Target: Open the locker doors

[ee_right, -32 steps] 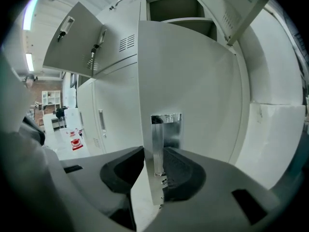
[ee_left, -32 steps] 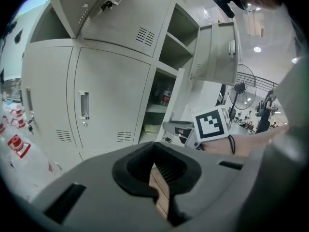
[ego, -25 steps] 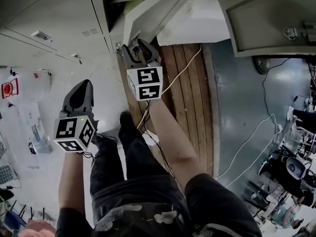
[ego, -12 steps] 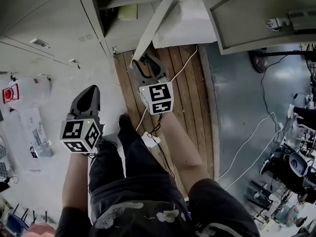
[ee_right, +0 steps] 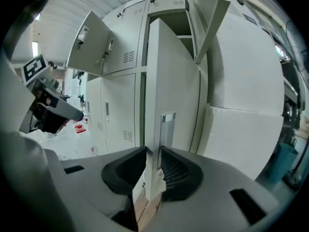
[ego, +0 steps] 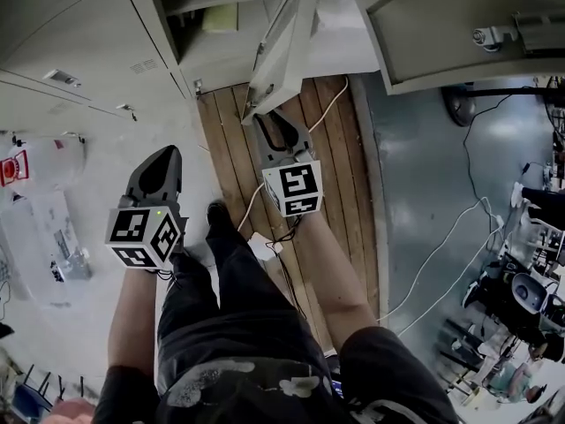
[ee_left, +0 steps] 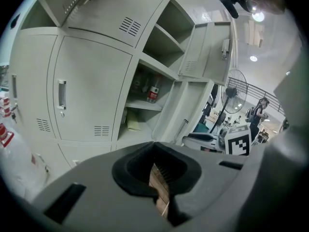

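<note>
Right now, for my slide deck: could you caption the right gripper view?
Right claw, jaws just closing, pinches the edge of the swung-open locker door by its recessed handle.

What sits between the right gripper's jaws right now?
The free edge of the open locker door, beside its recessed handle, stands in that gap, seen in the right gripper view. The jaws have just been closing; whether they pinch it is unclear.
</note>
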The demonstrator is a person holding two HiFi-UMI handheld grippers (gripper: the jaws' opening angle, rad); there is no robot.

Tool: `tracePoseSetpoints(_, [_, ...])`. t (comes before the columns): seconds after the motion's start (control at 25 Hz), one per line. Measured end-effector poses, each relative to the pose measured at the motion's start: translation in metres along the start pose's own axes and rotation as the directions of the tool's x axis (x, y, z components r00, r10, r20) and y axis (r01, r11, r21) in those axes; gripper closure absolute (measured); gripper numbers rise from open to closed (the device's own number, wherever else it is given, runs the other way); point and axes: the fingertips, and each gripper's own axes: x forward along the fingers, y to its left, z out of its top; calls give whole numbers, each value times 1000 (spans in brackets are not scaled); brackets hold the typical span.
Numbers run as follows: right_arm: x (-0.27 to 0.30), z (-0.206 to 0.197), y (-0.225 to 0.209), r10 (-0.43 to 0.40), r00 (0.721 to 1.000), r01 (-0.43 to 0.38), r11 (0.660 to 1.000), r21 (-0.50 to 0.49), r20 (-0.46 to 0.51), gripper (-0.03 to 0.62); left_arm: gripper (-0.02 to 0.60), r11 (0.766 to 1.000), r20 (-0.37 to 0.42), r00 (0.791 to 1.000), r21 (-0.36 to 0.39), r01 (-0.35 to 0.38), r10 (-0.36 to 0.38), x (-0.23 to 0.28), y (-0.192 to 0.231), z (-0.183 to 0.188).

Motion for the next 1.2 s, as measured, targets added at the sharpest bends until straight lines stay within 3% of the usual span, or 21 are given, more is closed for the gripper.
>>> tracePoseSetpoints(0.56, [-31, -18, -42, -148, 989, 149, 988, 42, -11, 507, 572, 1000, -17, 1000, -11, 12, -12, -2, 3, -17])
tracePoseSetpoints(0.84, [-44, -26, -63, -256, 966, 257, 966, 13, -44, 508, 572, 1000, -9, 1000, -14, 20, -20, -15, 5, -27])
tracePoseSetpoints(1.2, [-88, 0, -35, -280, 960, 279, 958, 71, 1, 511, 574, 1000, 35, 999, 9, -14, 13, -73, 10, -14])
